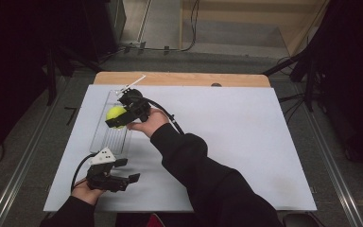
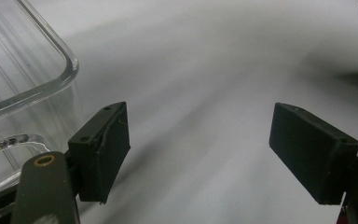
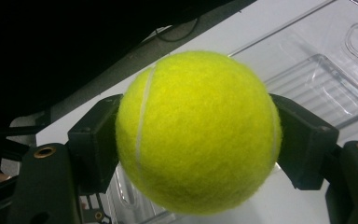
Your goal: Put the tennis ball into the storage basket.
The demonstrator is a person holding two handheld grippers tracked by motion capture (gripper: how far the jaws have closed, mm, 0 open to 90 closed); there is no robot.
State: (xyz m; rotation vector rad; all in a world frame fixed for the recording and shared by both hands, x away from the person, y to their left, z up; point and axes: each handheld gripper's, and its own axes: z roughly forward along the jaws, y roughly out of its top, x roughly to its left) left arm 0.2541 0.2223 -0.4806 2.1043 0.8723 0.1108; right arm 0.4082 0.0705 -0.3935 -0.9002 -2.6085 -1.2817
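Right gripper [image 1: 118, 119]: clenched on the tennis ball; both black jaws press against opposite sides of the ball, as seen in the right gripper view.
Tennis ball [image 3: 198, 130]: yellow-green felt with a white seam curving down its left side; held off the table, above the clear tray. In the high view the ball [image 1: 116, 115] sits over the far half of the tray.
Clear tray [image 1: 100, 135]: transparent, long and shallow, with rounded corners and a ribbed floor; lies on the left part of the white table top, its long side running away from the person.
Tray contents: no item can be made out resting on the ribbed floor; the ball is above it, not in it.
Tray in right gripper view [image 3: 326, 70]: ribbed floor and raised rim visible behind and below the ball.
Left gripper [image 1: 123, 171]: released; jaws stand well apart with nothing between them, over bare table near the tray's near end.
Tray corner in left gripper view [image 2: 51, 79]: rounded clear rim just beside the left jaw; contact cannot be told.
White table top [image 1: 246, 142]: bare surface to the right of the tray.
Right sleeve [image 1: 203, 175]: dark, reaching diagonally across the table toward the tray.
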